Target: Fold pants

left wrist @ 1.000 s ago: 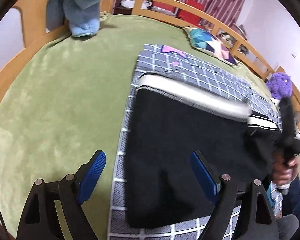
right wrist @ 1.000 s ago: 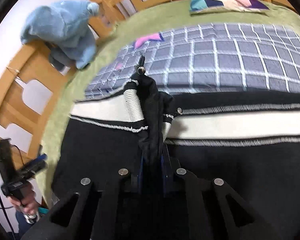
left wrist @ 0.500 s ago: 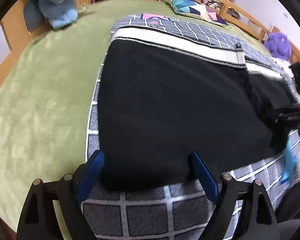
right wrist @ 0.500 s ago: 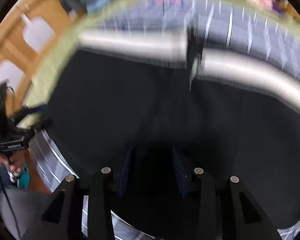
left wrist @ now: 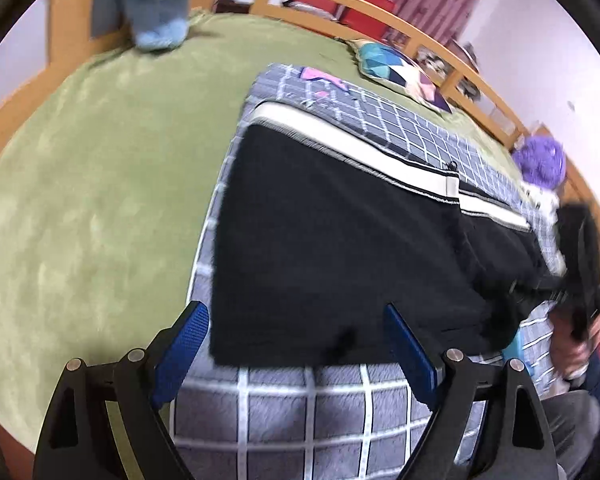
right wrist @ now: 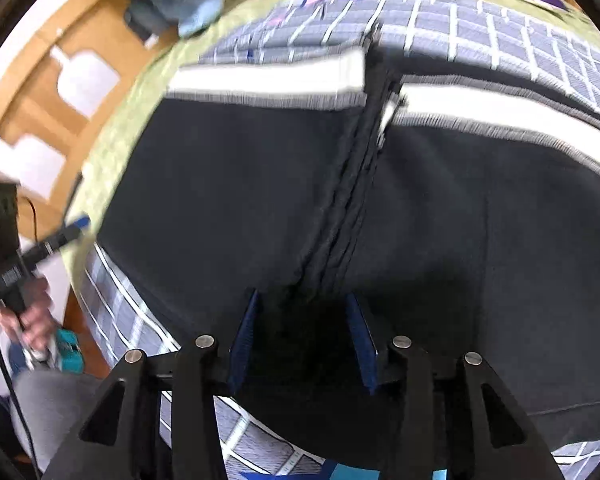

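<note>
Black pants with white waistband (left wrist: 340, 248) lie flat on grey checked blanket (left wrist: 308, 404) atop green bed cover (left wrist: 92, 184). Left hand-held gripper (left wrist: 296, 344) angled downward over near hem, blue pads spread wide, nothing between them, clear of fabric. Right hand-held gripper (right wrist: 302, 336) tilted steeply down over pants' centre seam, jaws just been opening, now partly apart, dark cloth lying between pads but not pinched. Person's hand (right wrist: 32, 316) grips left tool's handle at bedside.

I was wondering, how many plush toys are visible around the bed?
2: a blue plush toy at the bed's far-left rail, and a purple plush toy by the right rail. Others may be hidden.
</note>
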Action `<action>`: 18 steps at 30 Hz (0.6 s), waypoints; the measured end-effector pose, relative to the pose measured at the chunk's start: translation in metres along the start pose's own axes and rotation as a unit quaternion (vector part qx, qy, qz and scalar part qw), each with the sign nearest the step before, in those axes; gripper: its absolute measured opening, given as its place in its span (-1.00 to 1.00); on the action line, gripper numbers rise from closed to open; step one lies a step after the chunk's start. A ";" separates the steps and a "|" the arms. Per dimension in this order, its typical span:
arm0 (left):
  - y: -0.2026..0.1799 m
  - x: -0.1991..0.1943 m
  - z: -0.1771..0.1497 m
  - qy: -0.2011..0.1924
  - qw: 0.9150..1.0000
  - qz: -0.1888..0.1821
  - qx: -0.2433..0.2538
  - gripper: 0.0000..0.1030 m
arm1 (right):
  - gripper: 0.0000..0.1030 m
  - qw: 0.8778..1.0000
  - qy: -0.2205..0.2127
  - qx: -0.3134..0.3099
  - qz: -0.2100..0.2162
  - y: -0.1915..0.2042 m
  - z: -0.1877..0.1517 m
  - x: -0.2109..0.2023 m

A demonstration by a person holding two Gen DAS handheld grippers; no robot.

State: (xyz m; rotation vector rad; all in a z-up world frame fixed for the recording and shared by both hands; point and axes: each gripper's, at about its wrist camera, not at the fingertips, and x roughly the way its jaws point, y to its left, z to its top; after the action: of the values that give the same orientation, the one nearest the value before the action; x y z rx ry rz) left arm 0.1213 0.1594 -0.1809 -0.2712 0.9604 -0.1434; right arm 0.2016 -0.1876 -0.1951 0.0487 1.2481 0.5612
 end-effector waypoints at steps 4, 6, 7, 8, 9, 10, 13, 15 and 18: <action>-0.018 0.008 0.021 -0.013 1.000 0.005 0.022 0.70 | -0.17 0.999 -0.049 -0.016 -0.011 -0.002 0.035 -0.020; -0.020 0.013 0.029 -0.011 1.000 -0.003 0.018 0.70 | -0.17 0.997 -0.060 -0.039 -0.036 0.003 0.048 -0.018; -0.020 0.017 0.033 -0.010 1.000 -0.005 0.017 0.70 | -0.21 0.996 -0.065 -0.046 -0.049 0.008 0.050 -0.017; -0.019 0.019 0.034 -0.008 1.000 -0.006 0.017 0.70 | -0.28 0.994 -0.072 -0.055 -0.068 0.008 0.055 -0.014; -0.019 0.022 0.035 -0.005 1.000 -0.006 0.017 0.70 | -0.33 0.992 -0.076 -0.058 -0.077 0.006 0.065 -0.010; -0.019 0.027 0.036 -0.001 1.000 -0.006 0.017 0.70 | -0.37 0.992 -0.080 -0.060 -0.082 -0.002 0.074 -0.012; -0.014 0.040 0.033 0.012 1.000 -0.015 0.011 0.70 | -0.41 0.991 -0.087 -0.058 -0.087 0.003 0.086 0.005; -0.010 0.046 0.031 0.018 1.000 -0.021 0.001 0.70 | -0.42 0.991 -0.091 -0.054 -0.083 -0.002 0.087 0.009; -0.007 0.047 0.029 0.015 0.999 -0.034 -0.009 0.70 | -0.47 0.991 -0.092 -0.046 -0.082 -0.002 0.102 0.021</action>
State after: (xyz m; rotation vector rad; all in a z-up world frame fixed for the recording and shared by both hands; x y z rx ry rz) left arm 0.1717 0.1462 -0.2006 -0.3191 0.9825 -0.2010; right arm 0.2990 -0.1535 -0.1803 -0.0773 1.0357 0.4599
